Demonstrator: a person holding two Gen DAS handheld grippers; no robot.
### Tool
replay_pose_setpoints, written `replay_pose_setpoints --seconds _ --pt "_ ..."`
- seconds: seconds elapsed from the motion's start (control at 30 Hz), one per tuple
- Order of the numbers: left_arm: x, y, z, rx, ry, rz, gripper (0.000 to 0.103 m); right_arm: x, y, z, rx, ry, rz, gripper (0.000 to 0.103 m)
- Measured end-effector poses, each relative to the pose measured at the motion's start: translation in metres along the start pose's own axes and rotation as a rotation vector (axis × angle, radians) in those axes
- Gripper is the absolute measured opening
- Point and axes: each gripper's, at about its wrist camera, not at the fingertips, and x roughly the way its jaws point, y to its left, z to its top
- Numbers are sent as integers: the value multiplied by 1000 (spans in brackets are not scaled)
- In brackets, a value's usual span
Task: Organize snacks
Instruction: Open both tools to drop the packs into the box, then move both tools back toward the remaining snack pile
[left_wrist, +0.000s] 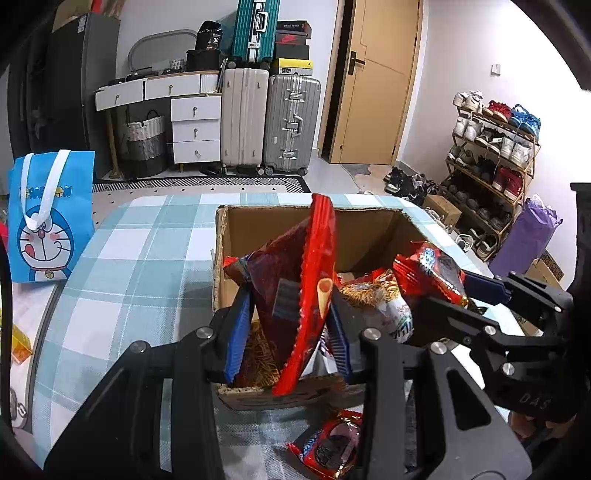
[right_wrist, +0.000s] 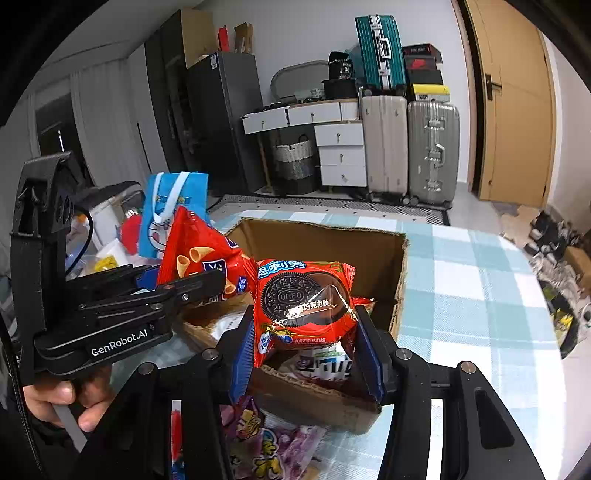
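Left gripper (left_wrist: 288, 321), angled downward at frame centre, clamps a red cone-snack bag (left_wrist: 295, 295); right gripper (right_wrist: 306, 350) likewise pinches an Oreo packet (right_wrist: 306, 299) above the cardboard box (right_wrist: 400, 280).

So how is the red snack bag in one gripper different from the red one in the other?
The left gripper holds a cone snack bag that stands tall and edge-up; the right gripper holds an Oreo packet, smaller and squarish. The cone snack bag pictures orange cones, the Oreo packet a dark cookie. Both are red, pinched between blue fingers, over the cardboard box.
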Motion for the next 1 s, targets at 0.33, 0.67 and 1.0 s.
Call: replay_pose_setpoints --seconds 0.33,0.67,1.0 --pt "14 2 -5 20 26 17 36 7 -2 -1 12 1 -7 50" --pt "-22 0 -9 21 1 13 77 -16 -3 -2 15 -23 -58 80" --pt "-83 25 -39 -60 -30 17 102 -60 -16 -38 89 -3 -47 102"
